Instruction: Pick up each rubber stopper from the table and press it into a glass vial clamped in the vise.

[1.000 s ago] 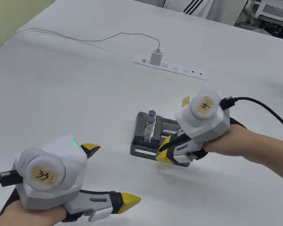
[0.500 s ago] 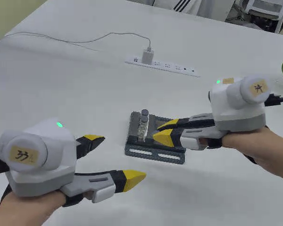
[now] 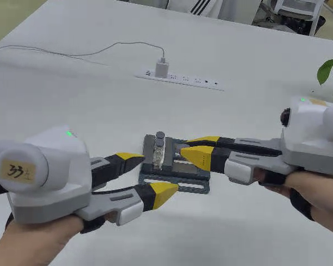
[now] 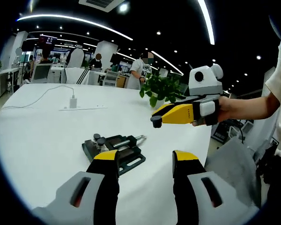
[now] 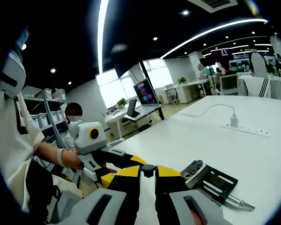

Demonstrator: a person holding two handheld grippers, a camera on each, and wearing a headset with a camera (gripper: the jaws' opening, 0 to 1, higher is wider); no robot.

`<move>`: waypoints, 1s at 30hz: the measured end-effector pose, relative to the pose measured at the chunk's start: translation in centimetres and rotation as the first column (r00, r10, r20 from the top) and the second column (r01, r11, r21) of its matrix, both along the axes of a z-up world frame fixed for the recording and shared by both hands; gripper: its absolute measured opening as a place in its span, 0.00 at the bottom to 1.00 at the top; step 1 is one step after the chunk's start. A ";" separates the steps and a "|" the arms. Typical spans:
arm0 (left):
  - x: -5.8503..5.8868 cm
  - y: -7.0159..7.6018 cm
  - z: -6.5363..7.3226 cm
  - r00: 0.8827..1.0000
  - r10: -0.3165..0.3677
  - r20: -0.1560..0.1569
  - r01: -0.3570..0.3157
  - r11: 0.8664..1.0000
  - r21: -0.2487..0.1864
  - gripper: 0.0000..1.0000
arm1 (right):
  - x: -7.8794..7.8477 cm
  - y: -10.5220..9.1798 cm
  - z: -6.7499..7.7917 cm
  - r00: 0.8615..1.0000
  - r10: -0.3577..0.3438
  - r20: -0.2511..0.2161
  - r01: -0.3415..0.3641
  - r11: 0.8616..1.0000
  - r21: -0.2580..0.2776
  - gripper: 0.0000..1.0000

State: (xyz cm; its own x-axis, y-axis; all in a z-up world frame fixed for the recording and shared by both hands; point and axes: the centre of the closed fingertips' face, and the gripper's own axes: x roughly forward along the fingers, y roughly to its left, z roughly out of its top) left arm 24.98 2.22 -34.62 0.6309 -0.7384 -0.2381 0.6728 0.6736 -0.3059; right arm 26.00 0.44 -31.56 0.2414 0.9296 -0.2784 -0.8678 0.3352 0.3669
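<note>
Right gripper [image 5: 148, 172], 1 stopper [image 4: 156, 122]; vise [image 3: 175, 177], 2 vials [image 4: 98, 138]

tabletop [image 3: 66, 111] — white, wide | near centre: dark vise [image 3: 175, 178] sitting flat on it | far centre: white power strip [image 3: 191, 81] with charger [image 3: 162, 68] plugged in | cable [image 3: 72, 54] — trailing off far left

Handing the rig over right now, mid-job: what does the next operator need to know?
Left gripper: open, empty, aimed at the vise from the near side.
Right gripper: shut on a dark rubber stopper, held in the air beside the vise, above the table.
Vials: upright in the vise.
Done: the ones I can see carry dark stoppers.
Left: press the held stopper into an open vial. I cannot tell whether one remains, so check first.
</note>
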 end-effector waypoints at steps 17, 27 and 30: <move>-0.6 -3.0 2.2 0.995 -0.093 0.039 0.096 0.992 -0.082 0.10 | -1.8 -1.2 -0.3 0.991 -0.059 -0.116 0.076 0.985 0.152 0.05; -1.2 -3.7 2.5 0.991 -0.128 0.041 0.132 0.986 -0.107 0.06 | -2.4 -1.7 -0.2 0.990 -0.037 -0.136 0.061 0.983 0.173 0.05; -1.3 -3.9 2.5 0.990 -0.134 0.041 0.138 0.984 -0.111 0.05 | -2.6 -1.6 -0.2 0.988 -0.023 -0.152 0.052 0.981 0.187 0.05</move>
State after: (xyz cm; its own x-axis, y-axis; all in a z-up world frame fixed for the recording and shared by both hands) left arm 23.63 -1.63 -32.13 0.5288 -0.8389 -0.1286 0.7667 0.5372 -0.3514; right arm 23.37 -1.16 -31.72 0.2466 0.9599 -0.1334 -0.7869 0.2787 0.5506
